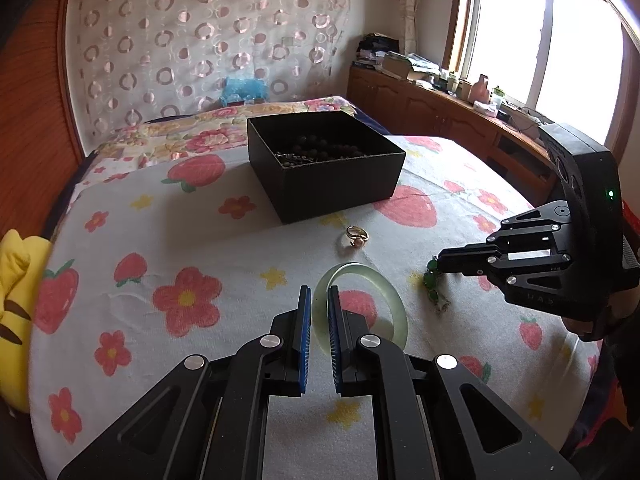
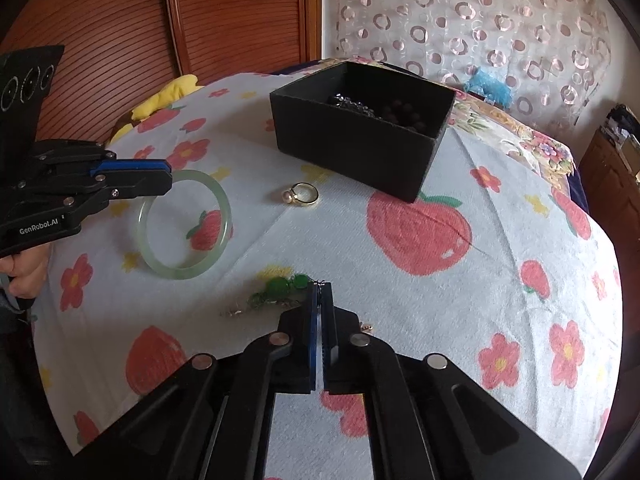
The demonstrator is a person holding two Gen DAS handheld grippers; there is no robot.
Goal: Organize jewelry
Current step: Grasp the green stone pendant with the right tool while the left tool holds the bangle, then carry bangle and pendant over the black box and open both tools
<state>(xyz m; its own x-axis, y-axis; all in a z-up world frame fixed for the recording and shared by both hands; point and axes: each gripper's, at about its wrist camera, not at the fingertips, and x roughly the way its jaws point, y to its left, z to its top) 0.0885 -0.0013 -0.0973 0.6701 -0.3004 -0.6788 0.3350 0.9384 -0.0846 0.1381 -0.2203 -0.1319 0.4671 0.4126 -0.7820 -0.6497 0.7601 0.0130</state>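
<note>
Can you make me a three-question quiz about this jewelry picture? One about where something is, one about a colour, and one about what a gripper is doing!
1. Where is the gold ring?
A. inside the black box
B. on the cloth just in front of the black box
C. in a gripper

2. What colour is the bangle?
A. pale green
B. red
C. black

3. What is the right gripper doing?
A. wide open above the box
B. holding the ring
C. shut on the green bead bracelet

Answers:
1 B, the ring lies on the cloth beside the box wall.
2 A, the bangle looks milky pale green.
3 C, its fingers pinch the bracelet's chain end.
</note>
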